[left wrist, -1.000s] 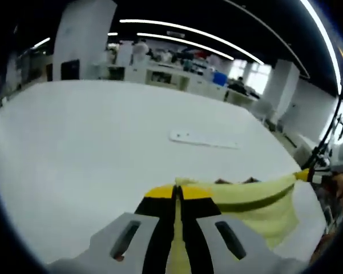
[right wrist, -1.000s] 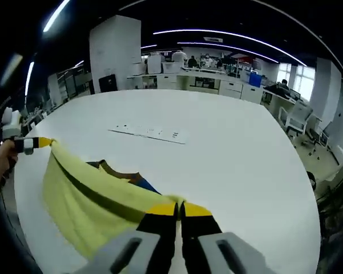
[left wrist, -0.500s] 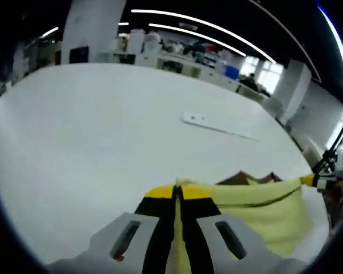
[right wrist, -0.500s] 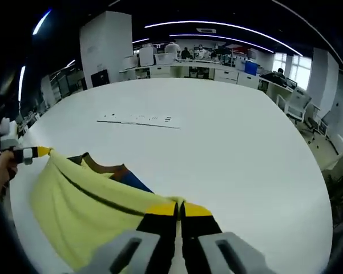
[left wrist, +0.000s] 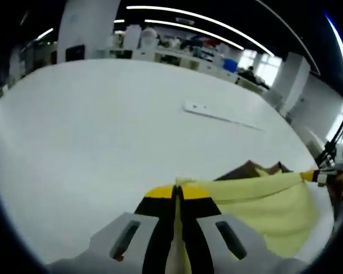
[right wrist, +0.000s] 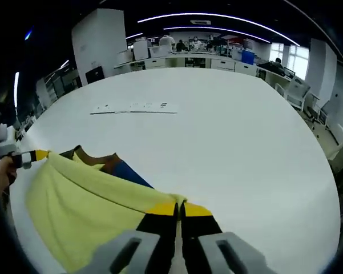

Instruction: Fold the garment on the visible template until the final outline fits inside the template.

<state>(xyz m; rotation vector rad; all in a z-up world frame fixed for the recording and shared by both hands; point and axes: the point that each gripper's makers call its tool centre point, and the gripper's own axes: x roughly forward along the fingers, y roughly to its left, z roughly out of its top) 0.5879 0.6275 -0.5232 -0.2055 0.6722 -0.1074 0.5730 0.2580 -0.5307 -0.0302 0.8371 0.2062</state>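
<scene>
Garment [left wrist: 257, 197], yellow, stretched above white desk [left wrist: 91, 131] between both grippers. Left gripper [left wrist: 177, 191] fingers clamped on one corner; right gripper [right wrist: 178, 206] fingers clamped on the other

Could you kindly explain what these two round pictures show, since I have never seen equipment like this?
A person holds a two-fingered gripper in each hand, and a fisheye camera rides on each one. In the left gripper view, the left gripper is shut on one corner of a yellow garment; in the right gripper view, the right gripper is shut on another corner. The cloth hangs stretched between them over a white table. A flat white strip lies farther back on the table. Brown and blue fabric shows behind the yellow.
</scene>
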